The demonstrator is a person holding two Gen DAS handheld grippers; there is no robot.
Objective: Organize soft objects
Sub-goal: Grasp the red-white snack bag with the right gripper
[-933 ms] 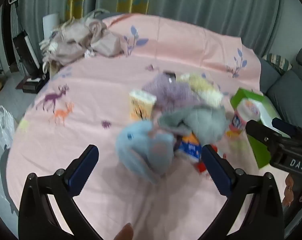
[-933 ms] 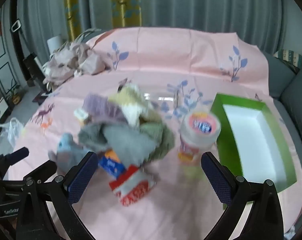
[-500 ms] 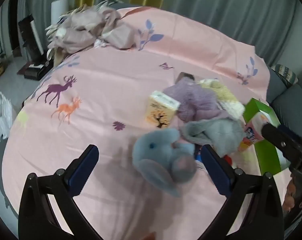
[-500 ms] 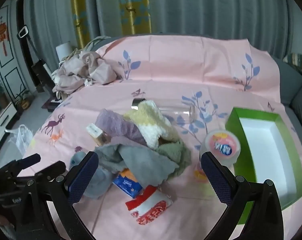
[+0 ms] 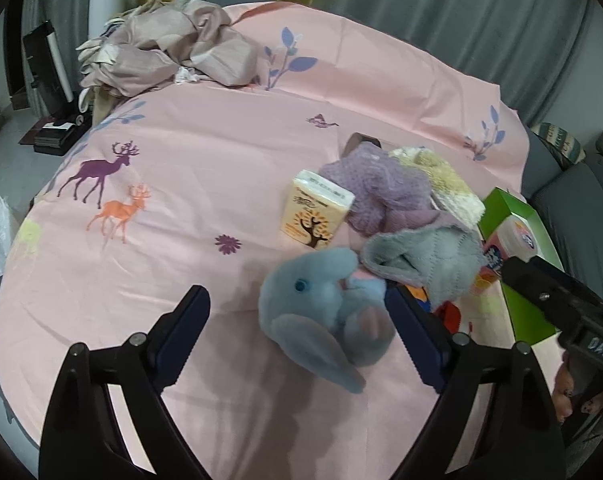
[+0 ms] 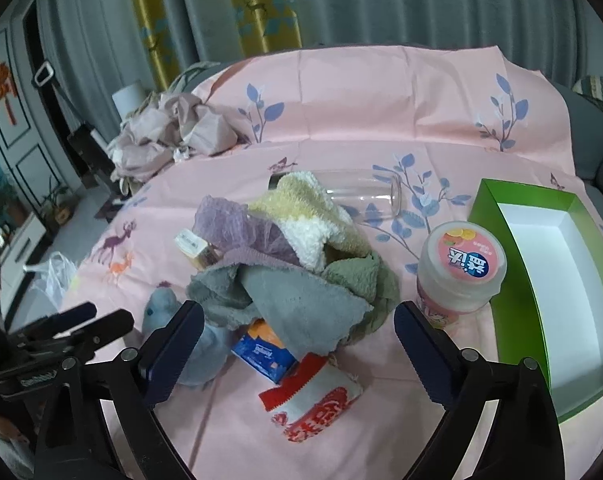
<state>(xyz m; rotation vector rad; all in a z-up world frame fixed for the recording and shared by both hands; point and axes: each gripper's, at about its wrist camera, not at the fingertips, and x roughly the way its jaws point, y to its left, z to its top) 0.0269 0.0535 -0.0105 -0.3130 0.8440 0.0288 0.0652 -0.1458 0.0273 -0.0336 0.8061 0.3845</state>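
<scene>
The blue plush elephant lies on the pink bedsheet a little right of the centre of the left wrist view, at the near edge of a pile of towels. The left gripper is around it: the toy sits between the two dark fingers, nearer to the right one, and the jaws are closing, but the pads do not seem to press on the plush yet. I judge the toy to be light and very soft, so it will squash and may slip out if only the flat ear is pinched; the round body or the head, where the filling is thick, is the better place to take it. Its back rests against the grey towel, so that cloth could be dragged along with it. In the right wrist view the right gripper stands wide and holds nothing, above the towel heap at the frame's centre. The green box with a white inside stands open at the right side of that view, beside a pink-lidded jar. I think the soft things belong in this box, but that is only my guess from the task.
</scene>
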